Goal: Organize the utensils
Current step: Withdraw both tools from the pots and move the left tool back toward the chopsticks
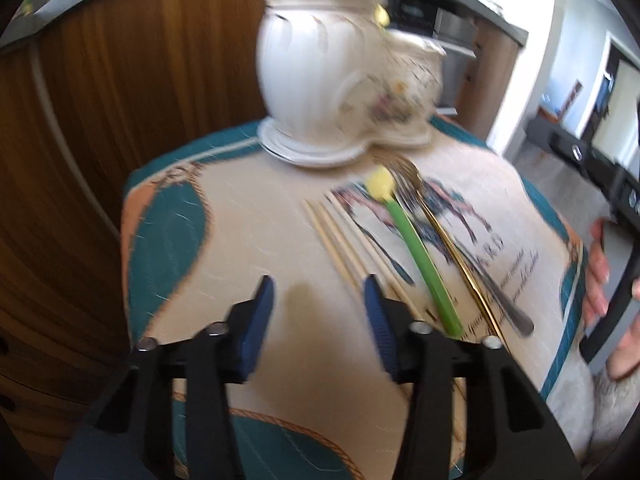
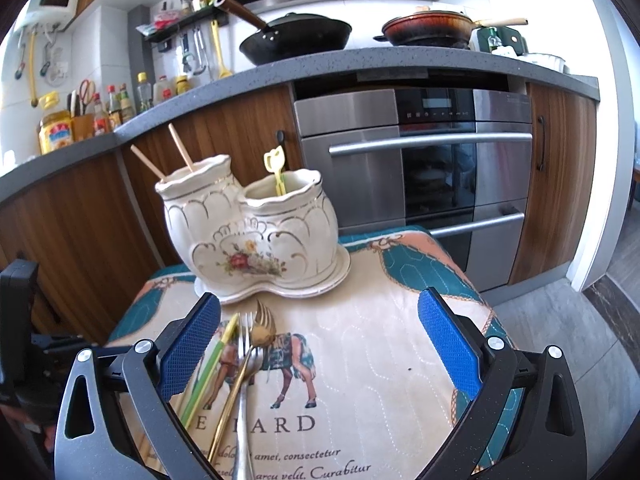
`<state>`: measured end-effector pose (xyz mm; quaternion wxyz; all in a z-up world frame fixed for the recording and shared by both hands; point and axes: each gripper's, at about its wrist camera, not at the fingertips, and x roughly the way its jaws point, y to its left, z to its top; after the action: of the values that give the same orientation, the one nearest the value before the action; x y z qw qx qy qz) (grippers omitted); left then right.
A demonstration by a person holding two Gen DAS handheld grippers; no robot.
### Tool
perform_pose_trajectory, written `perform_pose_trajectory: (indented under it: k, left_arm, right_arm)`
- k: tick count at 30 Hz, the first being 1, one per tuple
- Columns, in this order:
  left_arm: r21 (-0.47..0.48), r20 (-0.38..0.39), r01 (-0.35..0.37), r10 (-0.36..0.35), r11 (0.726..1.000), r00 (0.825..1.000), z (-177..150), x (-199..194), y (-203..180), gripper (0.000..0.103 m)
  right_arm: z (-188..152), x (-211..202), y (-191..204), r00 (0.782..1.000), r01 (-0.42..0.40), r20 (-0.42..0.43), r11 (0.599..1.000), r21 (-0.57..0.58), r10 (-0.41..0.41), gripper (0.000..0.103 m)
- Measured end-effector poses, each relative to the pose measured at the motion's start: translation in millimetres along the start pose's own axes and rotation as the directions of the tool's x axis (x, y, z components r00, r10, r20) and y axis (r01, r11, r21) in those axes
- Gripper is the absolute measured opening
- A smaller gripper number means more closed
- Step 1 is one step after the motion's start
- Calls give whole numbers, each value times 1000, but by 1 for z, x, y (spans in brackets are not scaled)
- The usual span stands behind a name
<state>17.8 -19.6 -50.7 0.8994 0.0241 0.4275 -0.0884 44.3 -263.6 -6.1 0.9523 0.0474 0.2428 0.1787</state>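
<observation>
Holder: the white ceramic double holder [image 2: 256,232] stands on its saucer at the far end of the quilted mat [image 2: 380,360], ahead of both grippers.
Already sorted: two wooden chopsticks [image 2: 180,152] stand in the holder's taller left pot; one yellow-topped green utensil [image 2: 277,172] stands in the lower right pot.
Still loose: a green-handled utensil with a yellow tip [image 1: 416,248], a gold fork [image 2: 256,340], a silver fork [image 2: 242,384] and several wooden chopsticks [image 1: 344,248] lie on the mat, between the grippers and the holder.
Left gripper: the left gripper [image 1: 320,300] hangs spread and empty above the mat; the loose chopsticks run just ahead and under its right finger. This view is blurred, so their exact count is unclear, perhaps four.
Right gripper: the right gripper [image 2: 320,356] is spread wide and holds nothing; the forks and green utensil lie just inside its left finger.
Progress: roughly a third done, judging by three pieces stowed against the loose group.
Left to do: chopsticks likely belong in the taller pot, the green utensil with its twin, the forks alongside.
</observation>
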Motion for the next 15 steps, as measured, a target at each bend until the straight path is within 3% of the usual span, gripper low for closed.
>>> perform_pose_trajectory:
  k: [2, 11, 13, 15]
  left_arm:
    - [17, -29, -1, 1, 1000, 1000, -3, 4, -7, 28]
    - [-1, -51, 12, -12, 1000, 999, -1, 7, -18, 26]
    - [13, -55, -13, 14, 1000, 998, 1, 7, -20, 17]
    - [10, -66, -5, 5, 1000, 998, 4, 9, -18, 17]
  right_arm:
    - [-1, 2, 2, 1000, 2, -8, 1000, -10, -2, 98]
    - [-1, 4, 1, 1000, 4, -25, 1000, -13, -4, 98]
    - [-1, 4, 0, 1000, 0, -27, 1000, -7, -1, 98]
    - [-1, 4, 0, 1000, -1, -31, 1000, -7, 1, 98]
